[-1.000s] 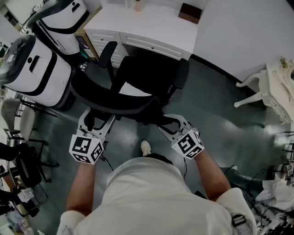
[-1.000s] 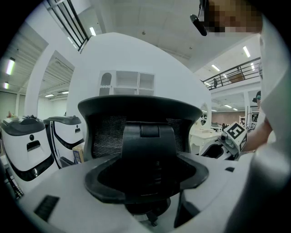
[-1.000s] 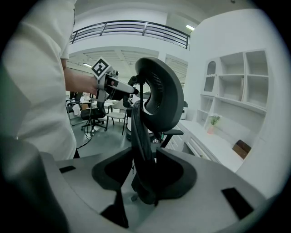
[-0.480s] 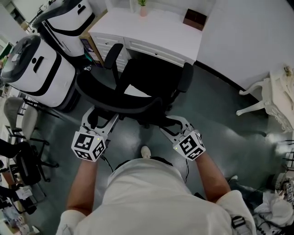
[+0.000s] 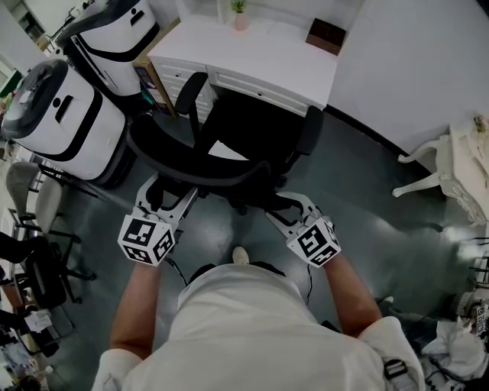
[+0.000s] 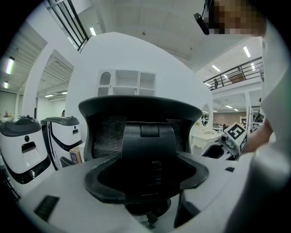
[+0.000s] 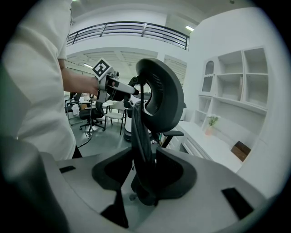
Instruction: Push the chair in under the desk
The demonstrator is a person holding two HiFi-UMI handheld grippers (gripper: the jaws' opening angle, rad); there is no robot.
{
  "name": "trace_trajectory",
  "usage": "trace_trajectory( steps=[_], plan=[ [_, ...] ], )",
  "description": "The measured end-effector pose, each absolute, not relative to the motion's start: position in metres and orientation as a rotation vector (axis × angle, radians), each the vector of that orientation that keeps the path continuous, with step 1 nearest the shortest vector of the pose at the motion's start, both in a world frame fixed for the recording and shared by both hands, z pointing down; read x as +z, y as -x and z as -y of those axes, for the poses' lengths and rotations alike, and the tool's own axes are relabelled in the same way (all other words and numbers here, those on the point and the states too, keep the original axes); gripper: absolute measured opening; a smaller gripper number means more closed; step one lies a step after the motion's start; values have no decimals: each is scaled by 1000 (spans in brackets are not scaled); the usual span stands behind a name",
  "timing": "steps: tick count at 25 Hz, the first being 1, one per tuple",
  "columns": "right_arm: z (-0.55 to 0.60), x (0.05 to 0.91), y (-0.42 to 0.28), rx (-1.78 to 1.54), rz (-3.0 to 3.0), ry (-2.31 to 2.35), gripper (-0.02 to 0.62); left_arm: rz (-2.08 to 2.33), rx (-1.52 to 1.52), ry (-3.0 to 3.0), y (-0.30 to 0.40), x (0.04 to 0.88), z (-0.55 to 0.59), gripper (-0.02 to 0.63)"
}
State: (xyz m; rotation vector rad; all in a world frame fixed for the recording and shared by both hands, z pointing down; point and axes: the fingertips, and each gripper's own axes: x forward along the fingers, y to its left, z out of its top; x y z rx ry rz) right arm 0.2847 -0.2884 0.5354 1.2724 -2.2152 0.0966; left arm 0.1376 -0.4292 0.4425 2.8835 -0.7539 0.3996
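Note:
A black mesh office chair [image 5: 229, 130] stands facing the white desk [image 5: 260, 53], its seat partly under the desk's front edge. My left gripper [image 5: 170, 197] is just behind the chair's backrest, shut on its central spine [image 6: 148, 150]. The curved top of the backrest [image 6: 141, 111] fills the left gripper view. My right gripper [image 5: 279, 205] is at the backrest's right end, and the backrest edge [image 7: 143, 150] runs edge-on between its jaws, which are closed on it. The headrest [image 7: 161, 91] rises above them.
Two large white-and-black machines [image 5: 57, 114] [image 5: 114, 34] stand left of the desk. A white ornate furniture leg [image 5: 428, 156] is at the right. A small plant [image 5: 240, 14] and brown box [image 5: 326, 34] sit on the desk. Other chairs [image 5: 30, 198] crowd the left; cables [image 5: 458, 336] lie at the lower right.
The chair has rolled toward the desk with both grippers following behind it. The grips on the backrest look unchanged.

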Motion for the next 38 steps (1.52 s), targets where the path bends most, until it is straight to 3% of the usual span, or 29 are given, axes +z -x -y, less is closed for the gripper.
trace_trajectory(
  steps=[38],
  plan=[
    [312, 537, -296, 125, 2281, -1233, 166, 734, 441, -2881, -158, 442, 462, 311]
  ],
)
